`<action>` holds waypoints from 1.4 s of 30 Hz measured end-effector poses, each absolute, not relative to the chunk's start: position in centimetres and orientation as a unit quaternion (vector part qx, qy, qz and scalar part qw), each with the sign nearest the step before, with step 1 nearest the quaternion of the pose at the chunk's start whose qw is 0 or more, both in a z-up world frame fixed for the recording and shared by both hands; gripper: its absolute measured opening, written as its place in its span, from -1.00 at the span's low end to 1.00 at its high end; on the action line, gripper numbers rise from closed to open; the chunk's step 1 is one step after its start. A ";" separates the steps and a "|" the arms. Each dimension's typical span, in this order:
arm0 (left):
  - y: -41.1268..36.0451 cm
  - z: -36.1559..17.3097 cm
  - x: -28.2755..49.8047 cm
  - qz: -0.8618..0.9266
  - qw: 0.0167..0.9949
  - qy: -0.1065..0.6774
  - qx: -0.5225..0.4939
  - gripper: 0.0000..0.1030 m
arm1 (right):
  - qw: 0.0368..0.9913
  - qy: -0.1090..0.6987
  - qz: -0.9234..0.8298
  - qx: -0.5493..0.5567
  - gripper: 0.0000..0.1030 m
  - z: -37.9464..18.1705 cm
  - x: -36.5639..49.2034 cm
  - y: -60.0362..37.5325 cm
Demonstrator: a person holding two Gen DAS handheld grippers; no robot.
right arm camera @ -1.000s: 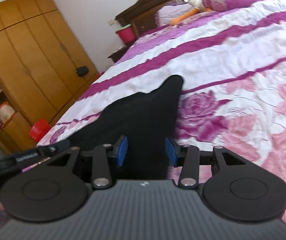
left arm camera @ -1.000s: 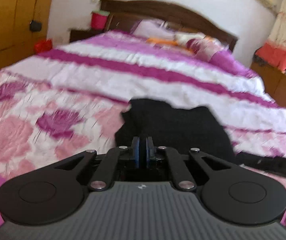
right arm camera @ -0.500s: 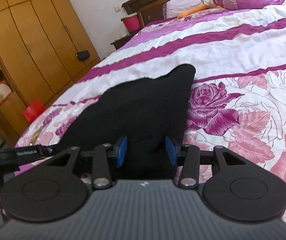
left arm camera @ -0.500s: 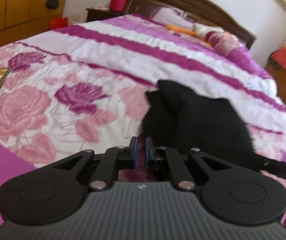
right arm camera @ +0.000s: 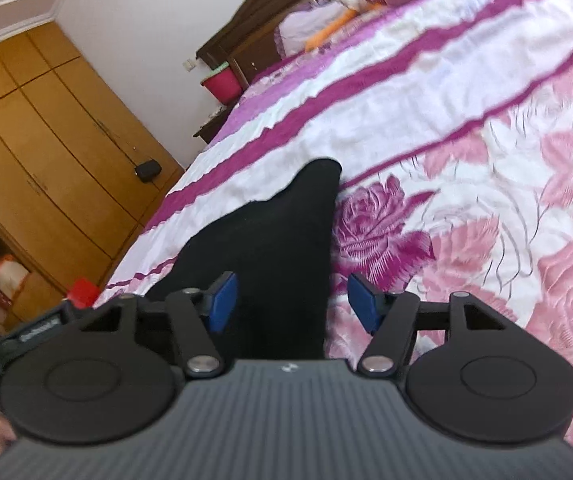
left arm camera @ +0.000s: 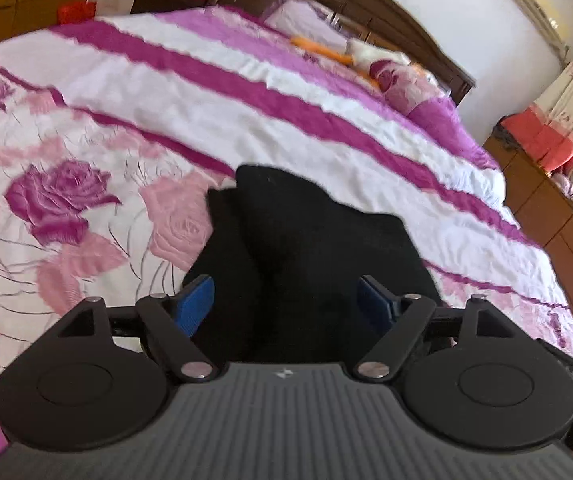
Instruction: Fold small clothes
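Observation:
A small black garment lies on the bed's floral quilt, with a fold ridge running up its middle. My left gripper is open, its blue pads wide apart just over the garment's near edge. In the right wrist view the same black garment tapers to a point far from me. My right gripper is open, its jaws either side of the garment's right near edge. Neither gripper holds cloth.
The quilt covers a large bed with pillows and a dark headboard. A wooden wardrobe stands on the left. A pink bin sits on a nightstand. A dresser stands on the right.
My left gripper, shut a second ago, has opened wide and let go of the garment. My right gripper has opened wider. Both views have tilted.

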State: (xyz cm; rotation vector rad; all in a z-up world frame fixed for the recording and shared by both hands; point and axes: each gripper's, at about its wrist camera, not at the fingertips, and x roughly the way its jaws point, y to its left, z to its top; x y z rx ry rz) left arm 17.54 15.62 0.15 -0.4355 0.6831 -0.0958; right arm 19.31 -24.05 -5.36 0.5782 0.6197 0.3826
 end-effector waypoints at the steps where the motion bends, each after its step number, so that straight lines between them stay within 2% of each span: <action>1: 15.4 -0.4 18.0 -0.037 0.918 0.338 -0.202 0.59 | 0.889 0.305 0.187 0.285 0.25 -5.7 19.6 -24.0; 8: 15.8 -3.1 18.6 -0.054 0.921 0.339 -0.185 0.60 | 0.846 0.350 0.242 0.321 0.23 -8.7 22.3 -23.1; 19: 15.9 -3.1 18.2 -0.059 0.924 0.328 -0.186 0.60 | 0.853 0.327 0.281 0.294 0.33 -9.7 23.4 -21.1; 25: 14.0 -2.5 17.2 -0.020 0.944 0.306 -0.124 0.61 | 0.854 0.320 0.291 0.289 0.33 -9.7 23.4 -21.3; 33: 15.7 -3.9 18.3 -0.068 0.922 0.323 -0.203 0.60 | 0.857 0.314 0.291 0.288 0.34 -9.7 23.1 -21.1; 34: 15.7 -4.0 18.4 -0.072 0.922 0.321 -0.206 0.56 | 0.856 0.314 0.292 0.288 0.34 -9.8 23.2 -20.9; 35: 15.7 -4.1 18.4 -0.080 0.921 0.319 -0.209 0.42 | 0.855 0.316 0.295 0.288 0.32 -9.8 23.4 -20.8; 38: 16.2 -4.1 18.6 -0.103 0.911 0.319 -0.241 0.11 | 0.848 0.318 0.305 0.293 0.00 -9.4 24.0 -20.8; 39: 16.4 -4.1 18.6 -0.108 0.907 0.319 -0.254 0.07 | 0.846 0.316 0.307 0.300 -0.09 -9.2 24.1 -21.0; 42: 16.9 -3.6 18.4 -0.117 0.894 0.313 -0.298 -0.02 | 0.847 0.304 0.314 0.303 -0.17 -7.8 23.8 -21.4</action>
